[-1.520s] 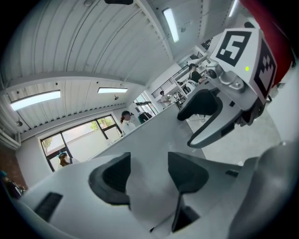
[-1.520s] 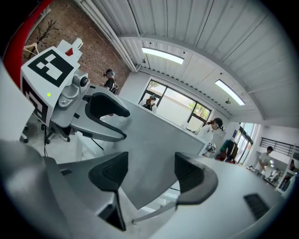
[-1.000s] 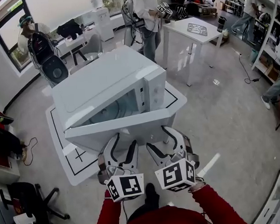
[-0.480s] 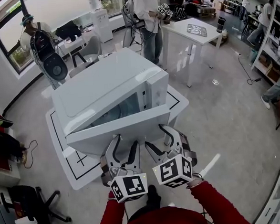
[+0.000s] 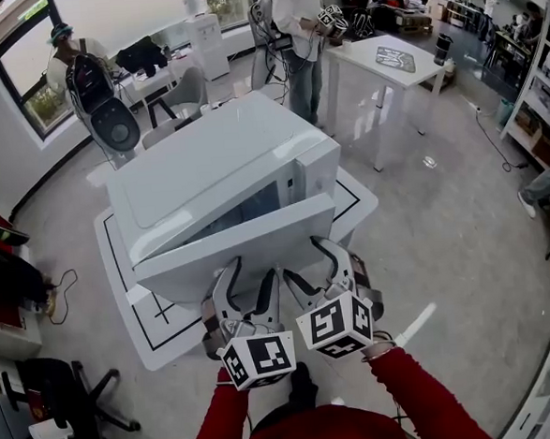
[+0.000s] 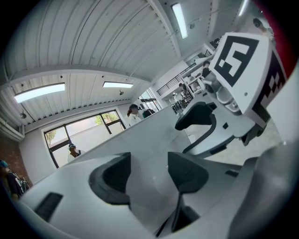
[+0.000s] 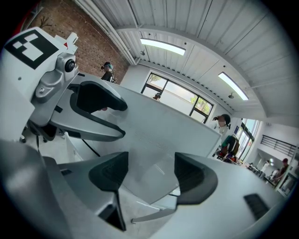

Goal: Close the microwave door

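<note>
Bracing side by side under the microwave door (image 5: 244,247), which tilts partly open at the front of the white microwave (image 5: 206,167), the left gripper (image 5: 249,276) and right gripper (image 5: 309,264) have jaws spread and empty, seemingly to push, not grip.

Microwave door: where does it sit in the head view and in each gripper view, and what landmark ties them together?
Head view: microwave door at centre, ajar, just above the left gripper and right gripper.
Left gripper view: the white slope behind the parted jaws.
Right gripper view: the white panel behind the parted jaws.
Shared landmark: the dark-framed windows.
</note>
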Demonstrator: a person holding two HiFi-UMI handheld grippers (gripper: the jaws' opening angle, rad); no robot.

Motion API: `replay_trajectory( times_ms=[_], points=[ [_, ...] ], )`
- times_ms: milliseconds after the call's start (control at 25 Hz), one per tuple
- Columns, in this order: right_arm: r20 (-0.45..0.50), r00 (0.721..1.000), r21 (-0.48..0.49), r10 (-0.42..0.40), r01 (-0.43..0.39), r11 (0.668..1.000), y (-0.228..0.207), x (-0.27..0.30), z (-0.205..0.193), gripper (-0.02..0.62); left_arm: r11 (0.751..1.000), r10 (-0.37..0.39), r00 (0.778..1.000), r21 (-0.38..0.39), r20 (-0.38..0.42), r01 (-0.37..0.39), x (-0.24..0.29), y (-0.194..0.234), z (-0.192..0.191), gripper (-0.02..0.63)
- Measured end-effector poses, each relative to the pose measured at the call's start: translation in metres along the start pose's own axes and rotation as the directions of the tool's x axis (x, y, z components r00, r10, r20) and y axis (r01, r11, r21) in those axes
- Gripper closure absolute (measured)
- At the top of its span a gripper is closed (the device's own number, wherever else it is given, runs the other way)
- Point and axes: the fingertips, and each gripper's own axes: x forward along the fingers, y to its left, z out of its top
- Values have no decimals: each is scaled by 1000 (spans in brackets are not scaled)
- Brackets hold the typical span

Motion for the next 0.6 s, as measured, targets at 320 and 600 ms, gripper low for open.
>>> replay_trajectory(
  times_ms=[320,600],
  points=[
    [-15,1000,52,6,-5,999,-8,20,-7,287,1000,23,1000,-4,-16,-23,10,6,-1,360],
    [-27,1000,29,4,-3,1000,-13,32,-10,287,999,34,999,-8,-21,-35,16,10,-1,360]
  ],
)
